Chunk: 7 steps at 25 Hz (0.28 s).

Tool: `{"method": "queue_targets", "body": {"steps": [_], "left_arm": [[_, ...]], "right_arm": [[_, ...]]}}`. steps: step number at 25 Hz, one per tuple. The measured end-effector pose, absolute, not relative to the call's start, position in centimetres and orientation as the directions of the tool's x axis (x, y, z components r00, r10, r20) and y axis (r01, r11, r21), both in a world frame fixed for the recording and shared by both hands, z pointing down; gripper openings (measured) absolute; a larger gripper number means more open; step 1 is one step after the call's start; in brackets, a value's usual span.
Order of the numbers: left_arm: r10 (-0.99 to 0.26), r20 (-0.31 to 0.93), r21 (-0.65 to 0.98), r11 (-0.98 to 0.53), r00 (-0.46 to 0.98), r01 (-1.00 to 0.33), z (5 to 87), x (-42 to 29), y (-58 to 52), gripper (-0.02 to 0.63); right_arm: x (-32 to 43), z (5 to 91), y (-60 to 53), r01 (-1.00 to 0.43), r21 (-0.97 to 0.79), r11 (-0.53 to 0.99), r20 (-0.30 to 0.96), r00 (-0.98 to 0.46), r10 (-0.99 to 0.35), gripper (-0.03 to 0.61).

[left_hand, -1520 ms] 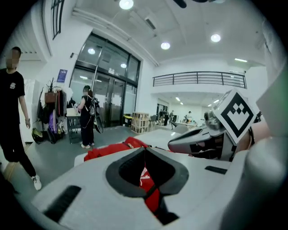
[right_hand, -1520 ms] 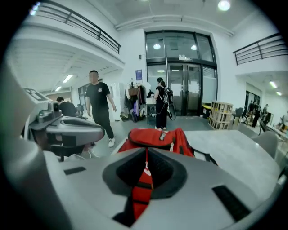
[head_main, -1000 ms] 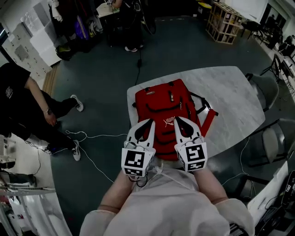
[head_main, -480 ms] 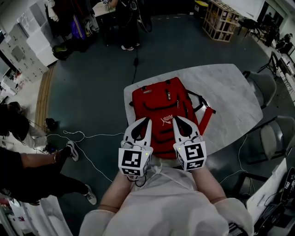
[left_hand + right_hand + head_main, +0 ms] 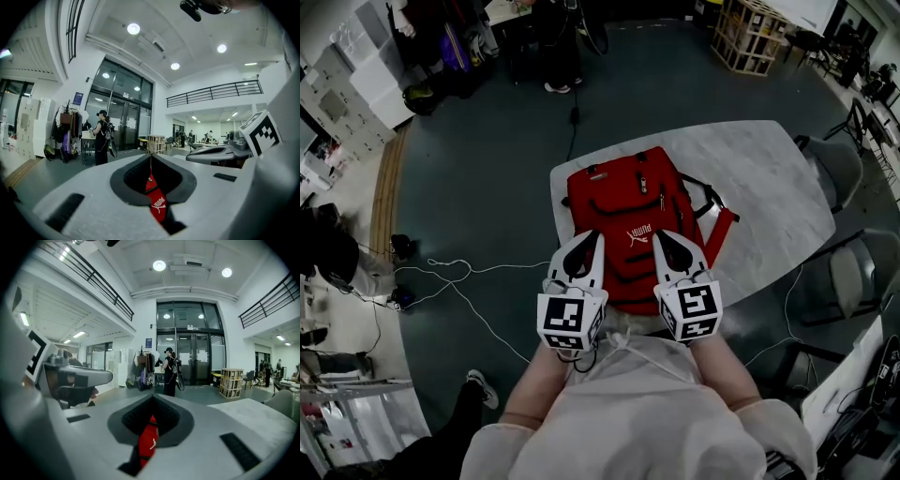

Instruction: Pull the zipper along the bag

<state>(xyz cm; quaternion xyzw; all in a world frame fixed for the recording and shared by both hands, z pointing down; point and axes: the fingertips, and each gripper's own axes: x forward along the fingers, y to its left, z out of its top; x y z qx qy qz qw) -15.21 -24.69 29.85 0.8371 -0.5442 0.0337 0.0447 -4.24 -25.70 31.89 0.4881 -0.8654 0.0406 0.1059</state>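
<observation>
A red backpack (image 5: 628, 211) lies flat on a pale marble table (image 5: 759, 178), front face up, with black zipper lines across it and a small pull (image 5: 642, 185) near its top. My left gripper (image 5: 593, 236) hovers over the bag's lower left part, jaws shut with nothing in them. My right gripper (image 5: 660, 237) is held beside it over the lower right part, also shut and empty. In each gripper view, only a strip of the red backpack (image 5: 157, 206) (image 5: 147, 441) shows through the hollow between the closed jaws.
Two grey chairs (image 5: 839, 173) (image 5: 862, 281) stand at the table's right. A white cable (image 5: 478, 272) trails on the dark floor at left. A wooden crate (image 5: 748, 37) and a standing person (image 5: 558, 47) are at the back. Another person (image 5: 328, 253) is at the left edge.
The person in black at the left has moved off toward the edges of the picture. Both grippers have stayed shut over the lower part of the bag, barely shifting.
</observation>
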Motion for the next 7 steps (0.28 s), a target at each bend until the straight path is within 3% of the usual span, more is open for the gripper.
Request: {"method": "queue_targets", "body": {"steps": [7], "left_arm": [[-0.904, 0.118, 0.051, -0.408, 0.411, -0.912, 30.49, -15.53, -24.62, 0.020]], "right_arm": [[-4.75, 32.30, -25.26, -0.849, 0.059, 0.524, 0.234, -0.499, -0.834, 0.026]]}}
